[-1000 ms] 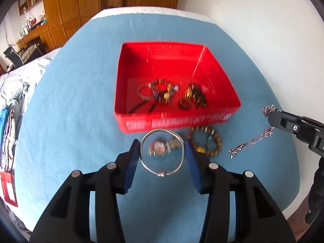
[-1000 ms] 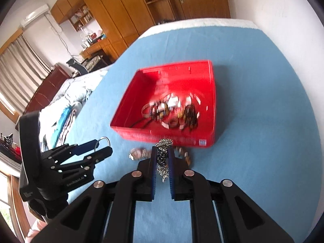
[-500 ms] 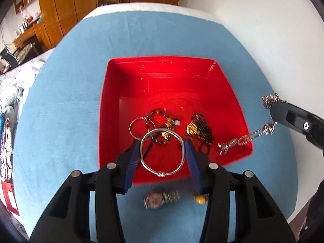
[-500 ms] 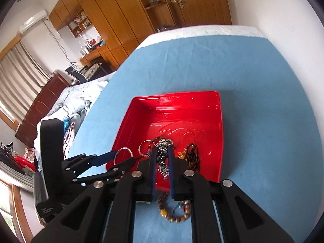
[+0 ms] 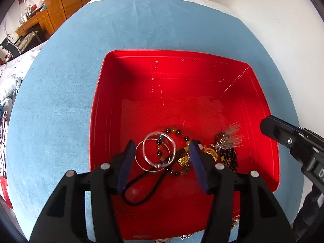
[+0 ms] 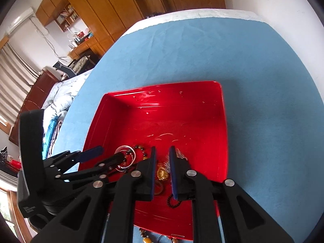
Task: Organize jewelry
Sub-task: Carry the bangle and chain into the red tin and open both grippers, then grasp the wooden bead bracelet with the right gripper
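A red tray (image 5: 97,101) (image 6: 222,121) sits on a blue cloth and holds several pieces of jewelry. My left gripper (image 5: 162,155) is open above the tray's near left part. A silver bangle (image 5: 160,149) lies loose between its fingers, touching neither. My right gripper (image 6: 162,159) is open over the tray. A silver chain (image 5: 230,138) (image 6: 179,156), motion-blurred, is free of its fingers just above the dark bead pile (image 5: 228,156). A gold piece (image 6: 162,173) lies below the right gripper.
A beaded bracelet (image 6: 145,236) and a watch (image 5: 184,237) lie on the cloth just outside the tray's near wall. A white wall stands to the right. A bed and wooden wardrobes are to the left and behind.
Both grippers moved forward over the tray and opened. The bangle left the left gripper and the chain left the right gripper, both dropping into the tray.
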Action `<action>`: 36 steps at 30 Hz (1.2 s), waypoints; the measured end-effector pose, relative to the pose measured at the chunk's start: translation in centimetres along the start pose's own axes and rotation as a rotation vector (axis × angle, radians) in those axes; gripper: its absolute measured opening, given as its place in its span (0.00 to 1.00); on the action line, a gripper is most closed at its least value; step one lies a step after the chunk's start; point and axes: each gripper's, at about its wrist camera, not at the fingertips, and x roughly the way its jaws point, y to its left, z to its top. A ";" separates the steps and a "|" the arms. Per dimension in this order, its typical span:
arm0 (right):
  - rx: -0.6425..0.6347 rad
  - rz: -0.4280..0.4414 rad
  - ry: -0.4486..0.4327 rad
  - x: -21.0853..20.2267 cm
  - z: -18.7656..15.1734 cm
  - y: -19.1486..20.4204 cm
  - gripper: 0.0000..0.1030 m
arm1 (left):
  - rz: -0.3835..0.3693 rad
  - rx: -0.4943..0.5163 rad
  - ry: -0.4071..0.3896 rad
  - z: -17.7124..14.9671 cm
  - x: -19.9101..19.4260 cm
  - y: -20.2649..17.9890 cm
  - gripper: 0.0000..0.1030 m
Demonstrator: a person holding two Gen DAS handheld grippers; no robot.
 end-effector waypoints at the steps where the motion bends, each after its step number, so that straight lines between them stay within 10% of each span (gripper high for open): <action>1: 0.003 0.002 -0.003 -0.2 -0.2 -0.1 0.14 | -0.003 -0.002 -0.004 -0.1 -0.2 0.1 0.58; 23: -0.080 -0.030 -0.070 -8.0 -10.6 1.6 0.64 | 0.060 0.000 -0.187 -10.8 -10.6 1.7 0.87; 29: -0.094 -0.036 -0.067 -8.4 -13.0 2.1 0.96 | 0.065 -0.016 -0.189 -13.0 -10.5 2.3 0.88; 36: -0.083 0.016 -0.010 -7.2 -14.0 1.9 0.96 | 0.070 -0.048 -0.165 -14.9 -10.2 2.7 0.89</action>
